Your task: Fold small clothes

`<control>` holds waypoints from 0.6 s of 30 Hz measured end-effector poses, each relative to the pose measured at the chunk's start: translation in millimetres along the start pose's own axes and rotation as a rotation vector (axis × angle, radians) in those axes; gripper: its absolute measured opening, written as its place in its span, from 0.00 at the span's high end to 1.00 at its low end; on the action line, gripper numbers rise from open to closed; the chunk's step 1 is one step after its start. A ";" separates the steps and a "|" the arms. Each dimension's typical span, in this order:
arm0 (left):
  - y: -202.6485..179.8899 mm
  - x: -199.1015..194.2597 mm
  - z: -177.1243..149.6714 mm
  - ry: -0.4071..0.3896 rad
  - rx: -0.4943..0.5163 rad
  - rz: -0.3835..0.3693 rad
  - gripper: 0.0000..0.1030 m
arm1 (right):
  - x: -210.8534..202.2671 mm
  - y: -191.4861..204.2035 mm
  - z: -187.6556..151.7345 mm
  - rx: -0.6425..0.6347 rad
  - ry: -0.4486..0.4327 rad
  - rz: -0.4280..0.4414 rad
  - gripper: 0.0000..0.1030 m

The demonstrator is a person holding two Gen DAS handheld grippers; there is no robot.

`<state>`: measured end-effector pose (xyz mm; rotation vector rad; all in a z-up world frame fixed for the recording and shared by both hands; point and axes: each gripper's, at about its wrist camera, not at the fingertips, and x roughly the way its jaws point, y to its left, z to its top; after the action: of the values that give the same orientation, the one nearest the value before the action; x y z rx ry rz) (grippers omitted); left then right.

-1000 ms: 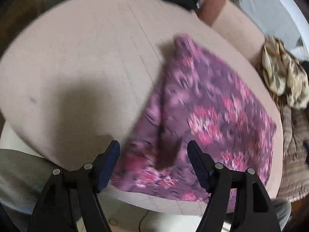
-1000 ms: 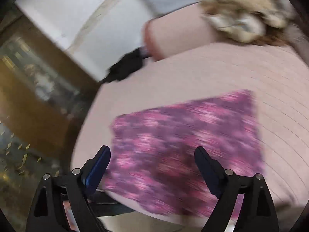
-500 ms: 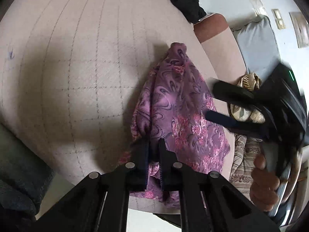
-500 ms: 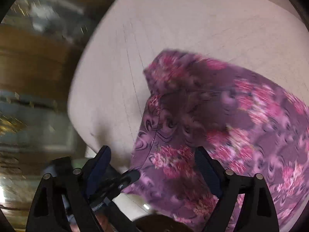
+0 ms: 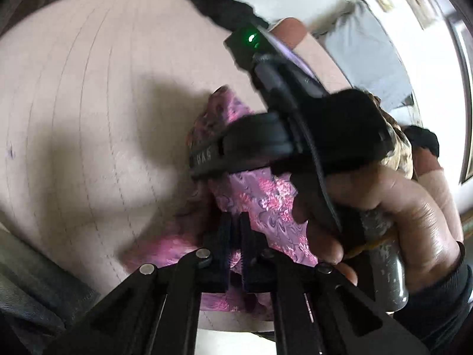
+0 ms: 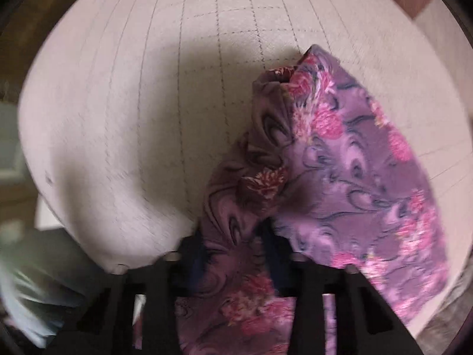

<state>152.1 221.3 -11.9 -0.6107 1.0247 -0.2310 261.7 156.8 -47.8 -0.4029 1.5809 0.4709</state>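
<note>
Since half a second ago, the right gripper (image 5: 207, 159) has come across the left wrist view and now hides the middle of the cloth, and in its own view the fingers, which stood wide apart, have closed on the fabric.

One purple floral cloth (image 6: 348, 159) lies on the pink checked surface (image 6: 147, 103); I cannot tell if this is a bed or a cushion. The cloth is bunched, with a peak toward 12 o'clock and a darker fold on its side at 9 o'clock. In the left wrist view the cloth (image 5: 266, 201) shows only in parts, above and below the black body of the right gripper.

Two grippers are present. The left gripper (image 5: 233, 230) has its fingers almost together, with a thin edge of the cloth pinched between them at 6 o'clock of that view. The right gripper (image 6: 233, 248) is clamped on a thick fold of the cloth, and the fabric hangs down between the two arms. One hand (image 5: 384, 213) holds the handle of the right gripper at 4 o'clock.

Around: one black garment (image 5: 218, 3) at 12 o'clock on the far edge, one grey pillow (image 5: 363, 53) at 1 o'clock, and a patterned beige fabric (image 5: 399, 145) at 3 o'clock, mostly hidden behind the gripper.
</note>
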 end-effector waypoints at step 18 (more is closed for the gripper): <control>37.7 4.1 -15.7 0.051 -0.122 0.186 0.40 | -46.4 -93.7 -76.2 0.282 -0.248 0.495 0.30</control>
<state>137.2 244.3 -42.3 -0.6181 1.1437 -0.0209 249.0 35.8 -3.6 0.2631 1.4703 0.6348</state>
